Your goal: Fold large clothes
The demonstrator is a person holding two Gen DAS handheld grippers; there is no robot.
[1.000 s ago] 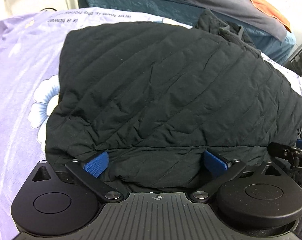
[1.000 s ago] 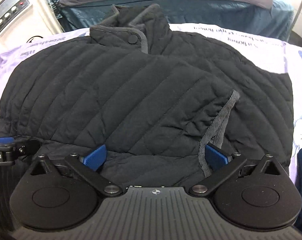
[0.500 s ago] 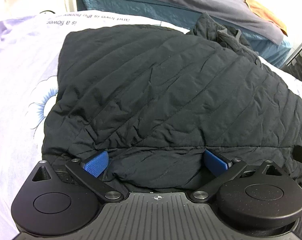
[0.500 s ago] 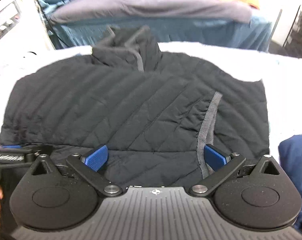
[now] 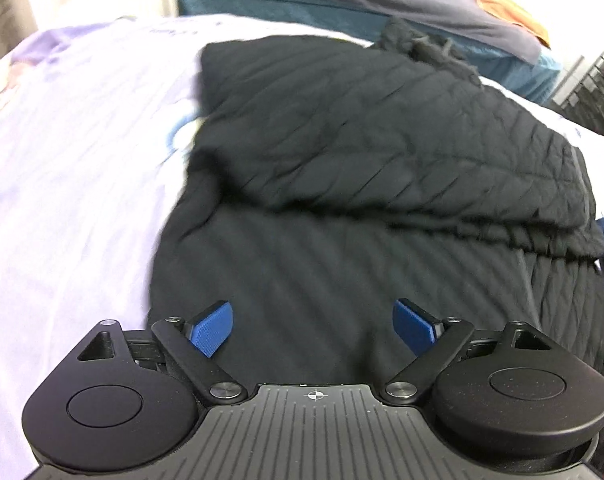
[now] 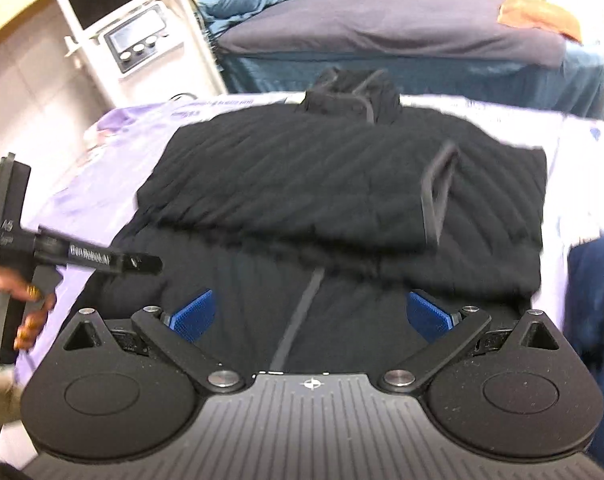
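Observation:
A black quilted jacket (image 5: 361,152) lies on a lilac flowered sheet (image 5: 70,184), its sleeves folded across the chest and its collar (image 6: 353,92) at the far end. It also shows in the right wrist view (image 6: 302,184). My left gripper (image 5: 313,326) is open and empty, just above the jacket's near hem on the left side. My right gripper (image 6: 309,314) is open and empty above the near hem by the grey front edging (image 6: 298,320). The left gripper's body (image 6: 74,260) and the hand holding it show at the left of the right wrist view.
A second bed with a grey cover (image 6: 381,36) and an orange cloth (image 6: 541,16) stands beyond. A white machine with knobs (image 6: 138,48) stands at the far left. A dark blue garment (image 6: 593,292) lies at the right. A black wire rack (image 5: 589,84) stands at the far right.
Both grippers have let go of the folded jacket edge and pulled back and up. The near hem now lies flat in front of the open fingers.

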